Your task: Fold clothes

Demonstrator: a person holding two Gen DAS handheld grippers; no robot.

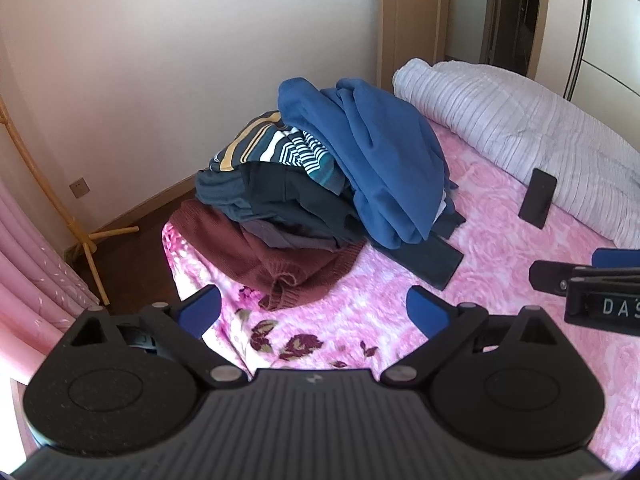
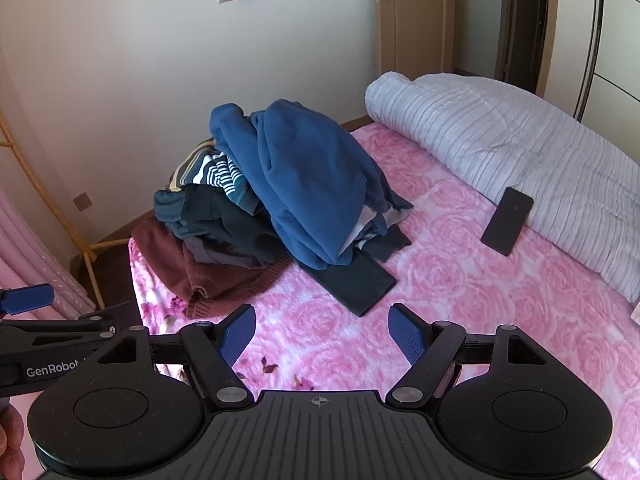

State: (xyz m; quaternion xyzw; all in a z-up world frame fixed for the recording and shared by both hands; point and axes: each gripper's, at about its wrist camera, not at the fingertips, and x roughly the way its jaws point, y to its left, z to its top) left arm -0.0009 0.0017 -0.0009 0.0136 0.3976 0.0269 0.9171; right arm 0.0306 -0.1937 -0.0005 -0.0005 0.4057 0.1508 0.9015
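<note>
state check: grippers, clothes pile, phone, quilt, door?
left gripper: open, empty, above the bed sheet
right gripper: open, empty
clothes pile: unfolded heap on the bed
blue sweatshirt: crumpled, on top of the pile
maroon sweater: bottom of the pile, unfolded
phone: screen dark, leaning on the quilt
quilt: rolled up
door: shut

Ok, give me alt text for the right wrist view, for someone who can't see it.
A pile of unfolded clothes, topped by a blue sweatshirt, sits on a pink floral bed. The right gripper hovers before it, jaws open and empty. A phone leans on a rolled quilt.
</note>
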